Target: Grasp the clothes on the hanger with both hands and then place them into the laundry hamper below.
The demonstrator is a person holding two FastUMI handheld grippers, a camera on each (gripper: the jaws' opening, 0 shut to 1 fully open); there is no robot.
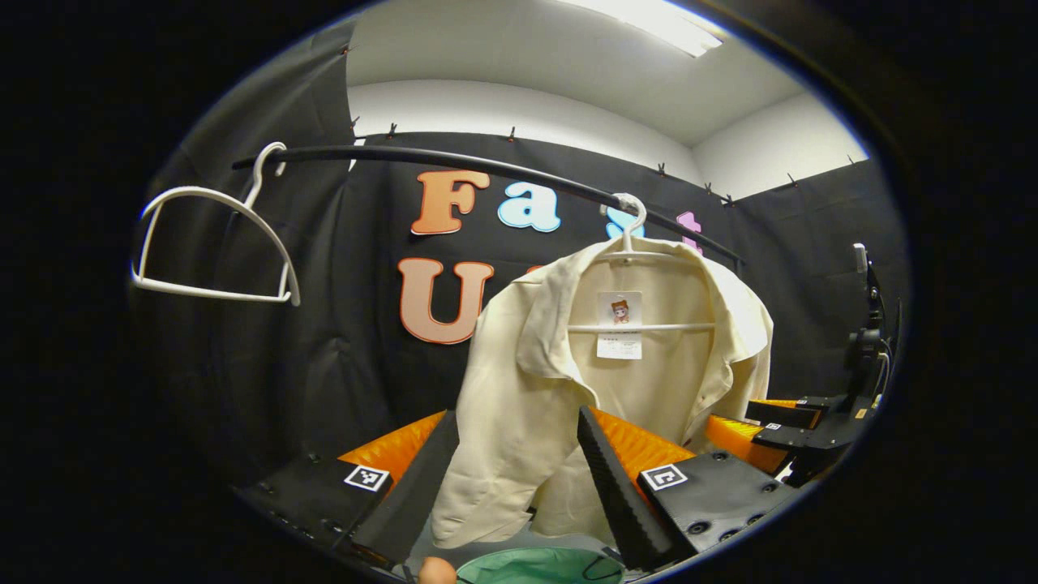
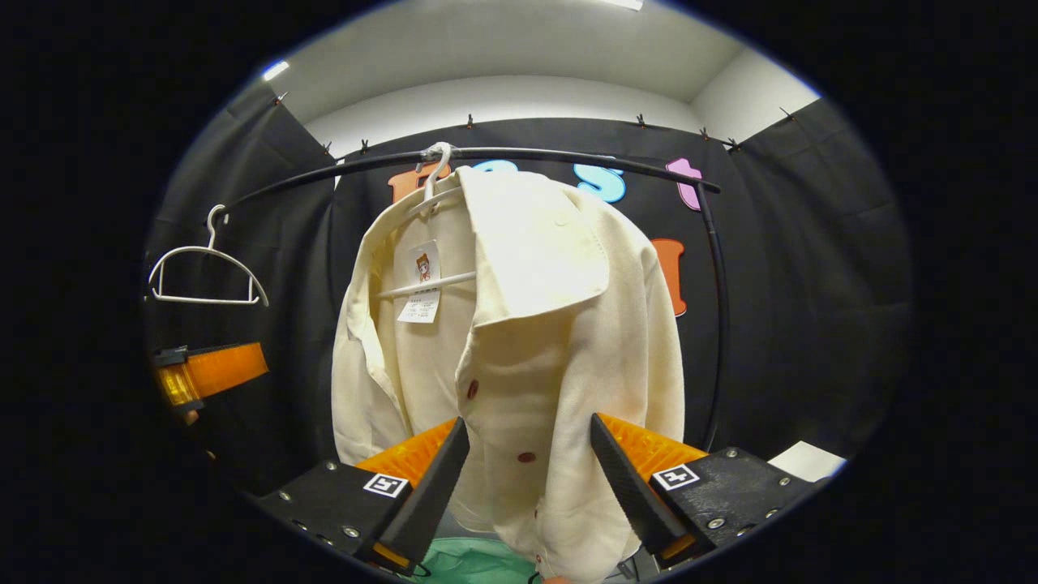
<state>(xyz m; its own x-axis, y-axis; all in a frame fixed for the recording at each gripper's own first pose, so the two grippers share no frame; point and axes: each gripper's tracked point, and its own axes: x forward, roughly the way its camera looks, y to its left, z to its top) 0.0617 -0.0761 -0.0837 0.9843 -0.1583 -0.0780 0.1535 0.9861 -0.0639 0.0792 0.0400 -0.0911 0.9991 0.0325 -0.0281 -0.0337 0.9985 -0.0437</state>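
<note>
1. Left gripper view — the left claw (image 1: 519,478) is spread, the cream shirt's (image 1: 616,381) hem hanging loose between its fingers, unpinched.
2. The shirt hangs on a white hanger (image 1: 628,251) from the black rail (image 1: 486,166); an empty hanger (image 1: 215,243) hangs well apart.
3. The right claw (image 2: 527,478) is spread around the soft, buttoned front.
4. The green hamper (image 1: 539,566) rim sits below.

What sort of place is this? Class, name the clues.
Probably a staged laundry booth, not a home: a cream shirt hangs from a black rail before black cloth walls, beside an empty white hanger.
</note>
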